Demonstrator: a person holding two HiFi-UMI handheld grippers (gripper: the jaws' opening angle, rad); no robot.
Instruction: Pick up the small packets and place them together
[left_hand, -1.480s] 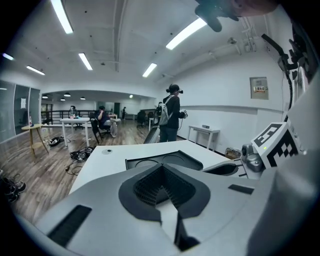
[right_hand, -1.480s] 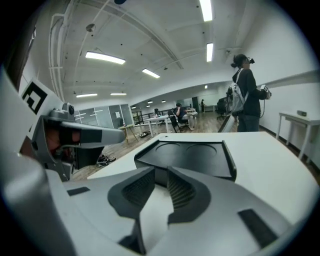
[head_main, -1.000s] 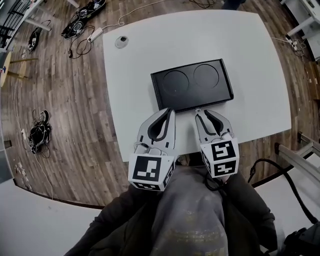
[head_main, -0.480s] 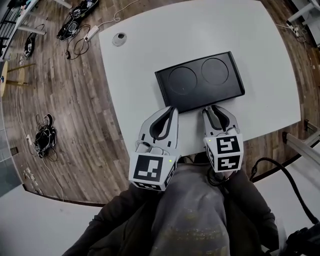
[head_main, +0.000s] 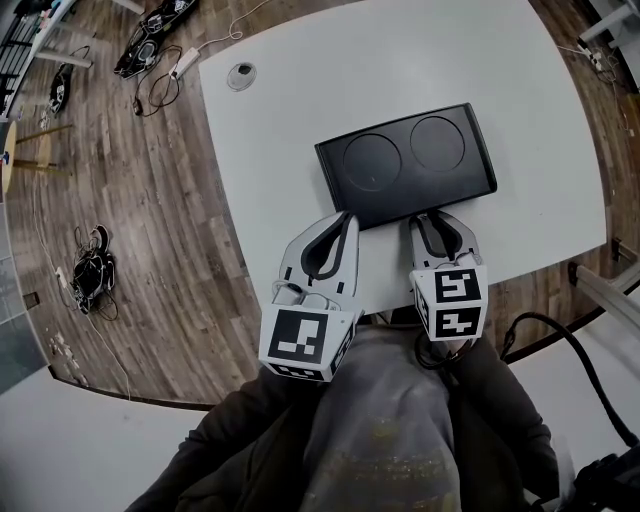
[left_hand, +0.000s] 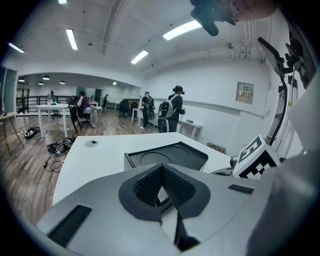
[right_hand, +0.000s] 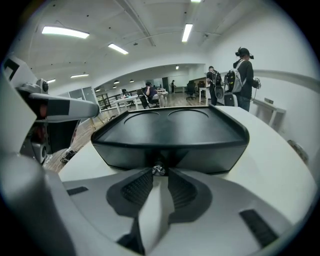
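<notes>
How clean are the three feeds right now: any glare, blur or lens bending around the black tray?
Head view: sharp, evenly lit, white table edges bowed by the lens, faint sheen on the black tray. Left gripper view: heavy fisheye, dark corners, bright ceiling strips, left gripper soft. Right gripper view: same bending, tray rim crisp, right gripper blurred.

The left gripper (head_main: 344, 217) and the right gripper (head_main: 431, 217) are held side by side, close in front of the person's chest. Both point forward and tilt downward. The left gripper's jaws meet tip to tip and are empty. The right gripper's tips stand slightly apart. The person's sleeves (head_main: 240, 440) run back from them.
</notes>
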